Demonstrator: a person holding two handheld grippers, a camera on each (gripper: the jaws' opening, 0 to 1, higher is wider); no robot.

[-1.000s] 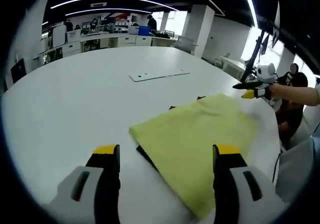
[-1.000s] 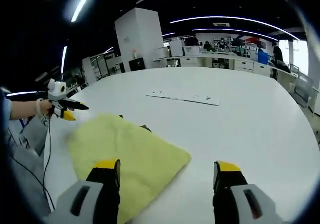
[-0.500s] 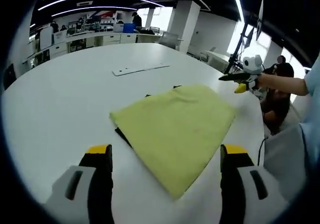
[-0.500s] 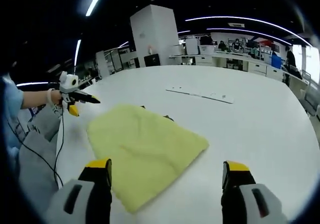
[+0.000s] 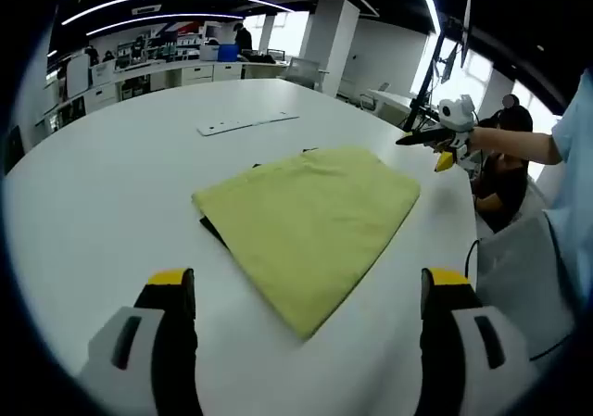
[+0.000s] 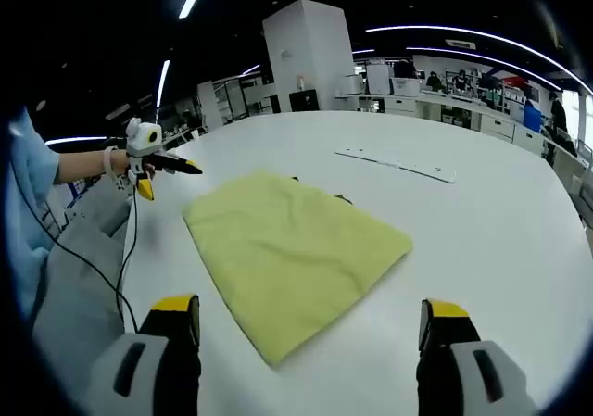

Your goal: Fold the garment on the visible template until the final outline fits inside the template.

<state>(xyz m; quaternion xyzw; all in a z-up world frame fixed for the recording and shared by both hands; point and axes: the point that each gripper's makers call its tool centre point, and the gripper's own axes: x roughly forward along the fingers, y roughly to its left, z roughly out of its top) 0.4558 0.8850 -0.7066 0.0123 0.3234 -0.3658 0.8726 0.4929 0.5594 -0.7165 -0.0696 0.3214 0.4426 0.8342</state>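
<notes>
Both claws have drawn back from the folded yellow garment (image 5: 310, 220), which lies flat on the white bench (image 5: 111, 184), covering the dark template (image 5: 212, 230). Left claw (image 5: 306, 291) and right claw (image 6: 310, 314) hang released, empty. Folding looks finished; next, check the outline against the template.

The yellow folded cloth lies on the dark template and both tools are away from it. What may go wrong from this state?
1. Dark corners of the black template peek out beside the yellow folded garment, so the outline may not truly fit inside it.
2. The garment lies near the edge of the white round table beside the person; a pull there might drag it off.
3. Both tools, left and right, are open and hold nothing; regrasping may disturb the fold.
</notes>
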